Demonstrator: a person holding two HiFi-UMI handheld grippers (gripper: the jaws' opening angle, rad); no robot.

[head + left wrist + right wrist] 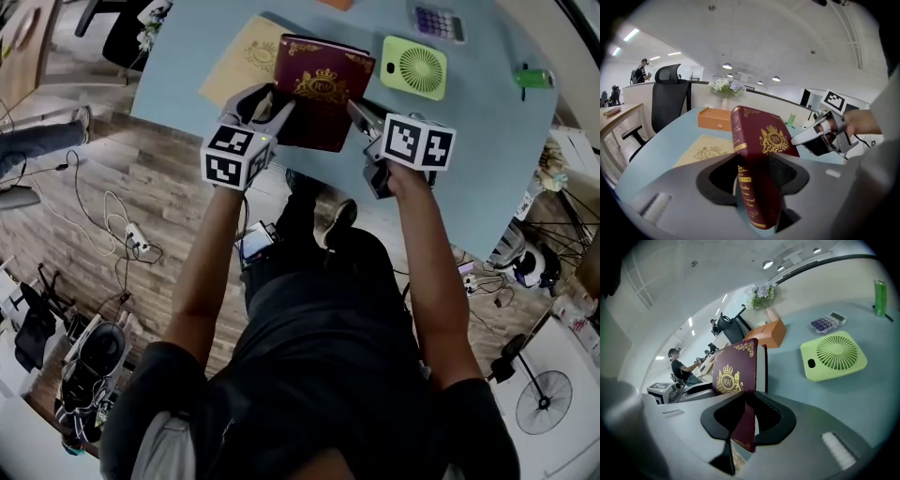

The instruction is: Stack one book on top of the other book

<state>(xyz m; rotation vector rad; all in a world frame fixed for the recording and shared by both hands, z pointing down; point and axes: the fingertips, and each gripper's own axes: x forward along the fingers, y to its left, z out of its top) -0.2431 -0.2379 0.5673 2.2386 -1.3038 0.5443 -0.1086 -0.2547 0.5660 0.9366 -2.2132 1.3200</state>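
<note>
A maroon book point(319, 89) with a gold crest is held between both grippers over the blue table point(487, 159). My left gripper point(267, 111) is shut on its spine side, where the gold-lettered spine point(752, 187) fills the jaws of that gripper point(755, 190). From the other side my right gripper point(361, 117) is shut on the book's page-edge side point(736, 371), as its own view shows point(747, 423). A tan book point(246, 56) with the same crest lies flat on the table, left of and partly under the maroon one; it shows again point(705, 150) in the left gripper view.
A green flat fan point(413, 67) lies right of the books, with a calculator point(439, 22) behind it and a green bottle point(534, 78) far right. An orange box point(715, 118) and a vase of flowers point(761, 294) stand at the table's far side. Cables cover the floor.
</note>
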